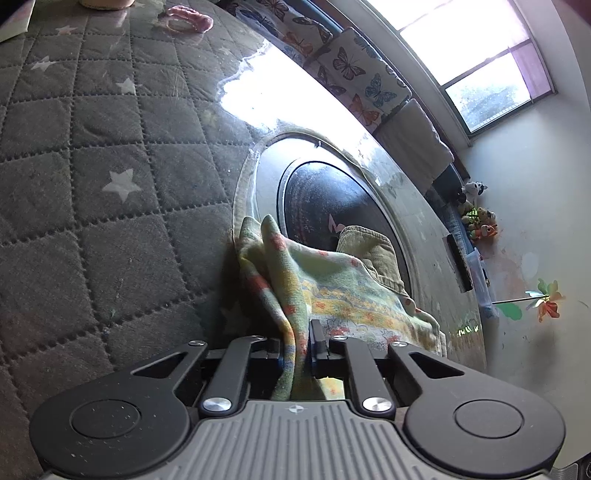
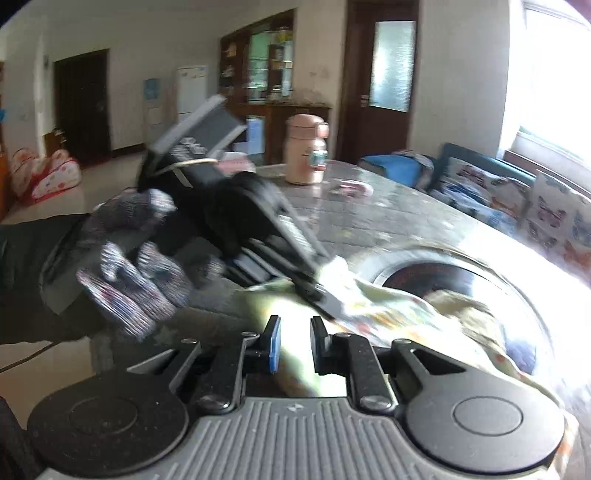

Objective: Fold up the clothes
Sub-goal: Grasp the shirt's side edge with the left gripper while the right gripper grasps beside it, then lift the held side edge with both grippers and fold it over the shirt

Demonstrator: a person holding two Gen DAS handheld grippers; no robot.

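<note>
Holding: your left gripper (image 1: pixel 301 345) is clamped on a bunched edge of the patterned cloth (image 1: pixel 343 291), which runs down between its fingers
Right tongs: right gripper (image 2: pixel 294 341) stands apart with a clear gap, nothing gripped; bright cloth shows below the gap, contact unclear
Left hand: gloved hand (image 2: pixel 136 258) on the left tool, seen blurred from the right wrist view, so you're mid-motion
Cloth position: draped and rumpled over the rim of the round inset (image 1: pixel 332 199) in the table top, lifted at your pinch
Second garment: olive corduroy piece (image 1: pixel 373 254) lies just behind the cloth, touching it, crumpled
Progress: no flat, squared fold visible on either item; judging by that, both want folding yet, cloth is in hand
Surface: quilted grey star-print cover (image 1: pixel 122 181) under a glossy sheet, strong window glare
On table: pink flask (image 2: pixel 306 151) and a pink item (image 1: pixel 188 16) at the far end
Room: butterfly cushions (image 1: pixel 362 77) along a bench by the window, dark doors, glass cabinet behind
</note>
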